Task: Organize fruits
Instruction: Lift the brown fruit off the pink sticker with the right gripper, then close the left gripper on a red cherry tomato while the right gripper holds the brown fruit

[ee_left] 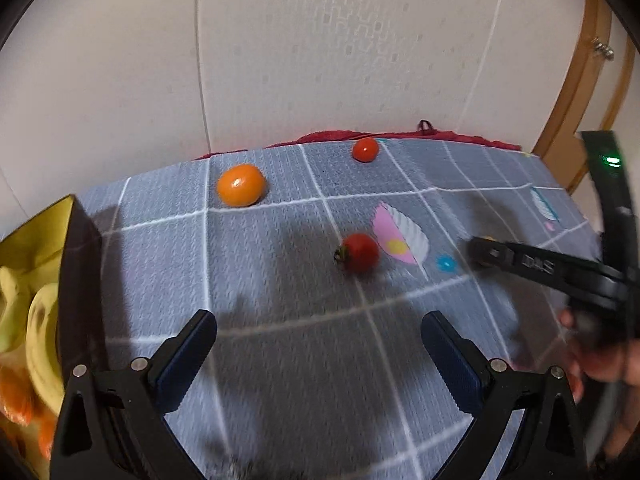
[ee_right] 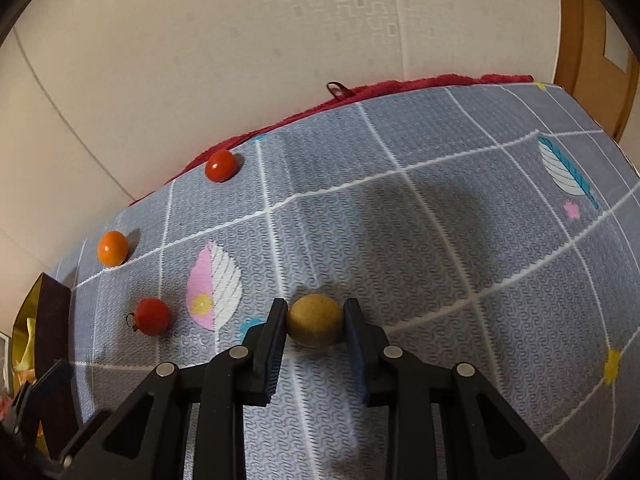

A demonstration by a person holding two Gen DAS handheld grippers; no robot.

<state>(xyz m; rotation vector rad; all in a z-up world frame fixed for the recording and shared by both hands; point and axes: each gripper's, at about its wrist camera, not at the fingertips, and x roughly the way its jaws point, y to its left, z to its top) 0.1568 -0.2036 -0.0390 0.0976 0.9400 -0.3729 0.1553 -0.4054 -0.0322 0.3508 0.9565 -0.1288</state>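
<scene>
My right gripper [ee_right: 315,320] is shut on a small round tan fruit [ee_right: 316,321], held just above the grey checked cloth [ee_right: 440,240]. It shows as a black arm at the right edge of the left wrist view, right gripper [ee_left: 482,252]. My left gripper [ee_left: 320,330] hangs open over the cloth with nothing between its fingers. A red tomato with a stem [ee_left: 359,252] [ee_right: 152,316] lies ahead of it. Farther back sit an orange fruit [ee_left: 241,185] [ee_right: 113,248] and a second red tomato [ee_left: 365,149] [ee_right: 220,165].
A dark box with a gold lining [ee_left: 76,280] stands at the left edge and holds bananas [ee_left: 42,340] and orange fruit [ee_left: 16,396]. A red towel [ee_right: 400,84] lines the cloth's far edge against the wall. A hand [ee_left: 600,364] grips the right tool.
</scene>
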